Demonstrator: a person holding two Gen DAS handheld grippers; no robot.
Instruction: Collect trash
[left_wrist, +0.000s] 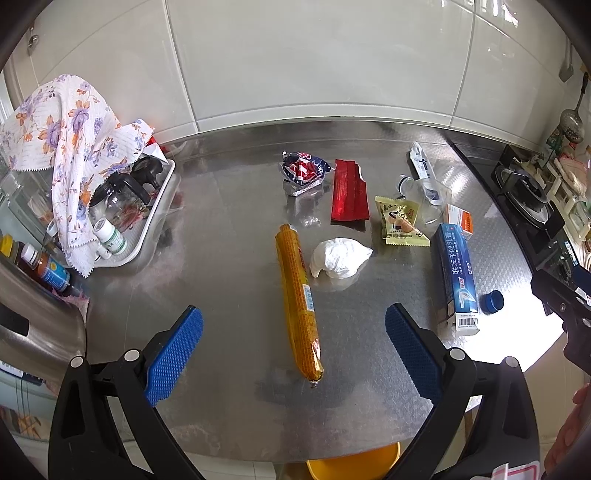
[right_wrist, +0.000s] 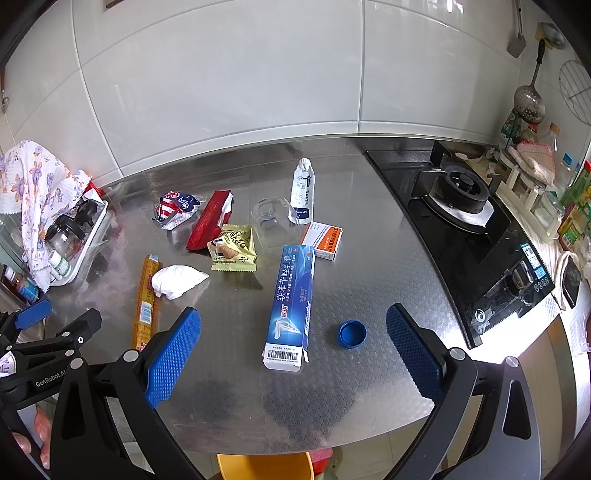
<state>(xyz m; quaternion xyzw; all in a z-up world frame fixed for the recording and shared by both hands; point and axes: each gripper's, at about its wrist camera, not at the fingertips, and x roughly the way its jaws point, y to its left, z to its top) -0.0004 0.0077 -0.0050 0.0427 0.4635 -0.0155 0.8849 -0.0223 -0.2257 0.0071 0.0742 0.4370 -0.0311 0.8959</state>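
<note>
Trash lies on the steel counter (left_wrist: 229, 236): a long yellow sausage wrapper (left_wrist: 300, 302), a crumpled white tissue (left_wrist: 340, 256), a red packet (left_wrist: 349, 192), a crushed foil wrapper (left_wrist: 303, 170), a yellow snack packet (left_wrist: 400, 223), a blue toothpaste box (right_wrist: 291, 302), a blue bottle cap (right_wrist: 352, 333), a small orange-white box (right_wrist: 323, 239), a clear plastic cup (right_wrist: 271, 221) and a white tube (right_wrist: 303, 190). My left gripper (left_wrist: 294, 343) is open and empty, astride the sausage wrapper's near end. My right gripper (right_wrist: 293, 343) is open and empty, over the toothpaste box and cap.
A white tray (left_wrist: 155, 221) with a glass pot and bottles under a floral cloth (left_wrist: 70, 133) stands at left. A black gas stove (right_wrist: 469, 221) fills the right. A yellow bin (right_wrist: 264, 466) shows below the counter's front edge. A tiled wall runs behind.
</note>
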